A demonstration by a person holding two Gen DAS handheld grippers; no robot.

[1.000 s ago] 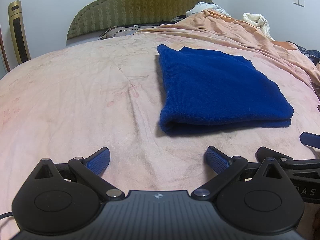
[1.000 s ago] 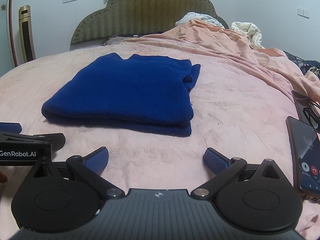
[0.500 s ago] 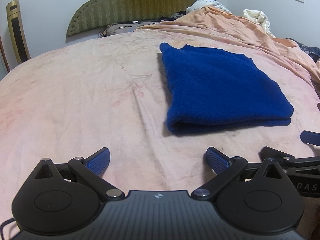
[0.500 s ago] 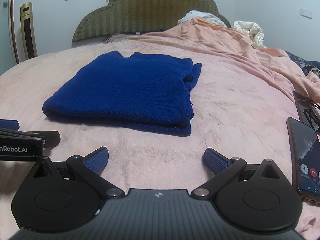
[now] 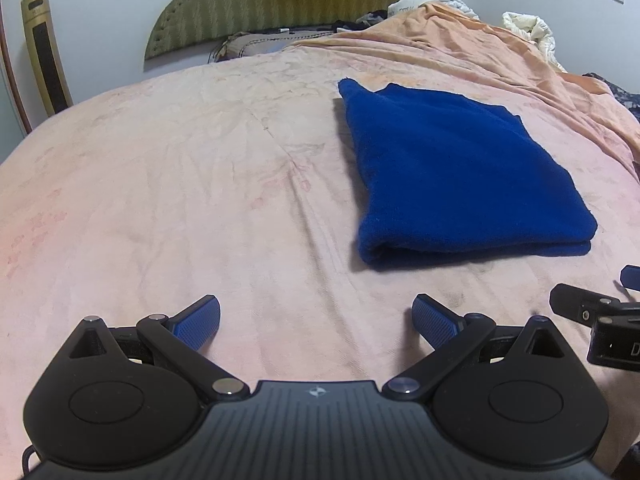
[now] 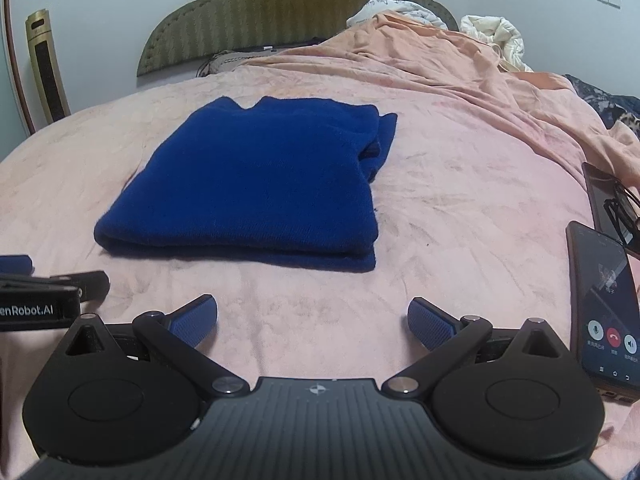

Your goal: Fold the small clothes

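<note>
Hovering tools (image 5: 316, 320) (image 6: 312, 320), spread, before sweater (image 6: 256, 184)

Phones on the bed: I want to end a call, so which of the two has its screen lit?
The nearer phone, right of the right gripper; it shows call buttons. The farther phone is dark, with glasses on it.

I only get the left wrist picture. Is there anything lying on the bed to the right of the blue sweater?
Observer: Yes, a phone with a call screen lit, near the right hand-held gripper.
Operator: Just one phone?
Observer: A second dark phone lies behind it, with eyeglasses on top.
Operator: What does the sweater's right side look like?
Observer: The blue sweater shows stacked folded layers at its far right corner.
</note>
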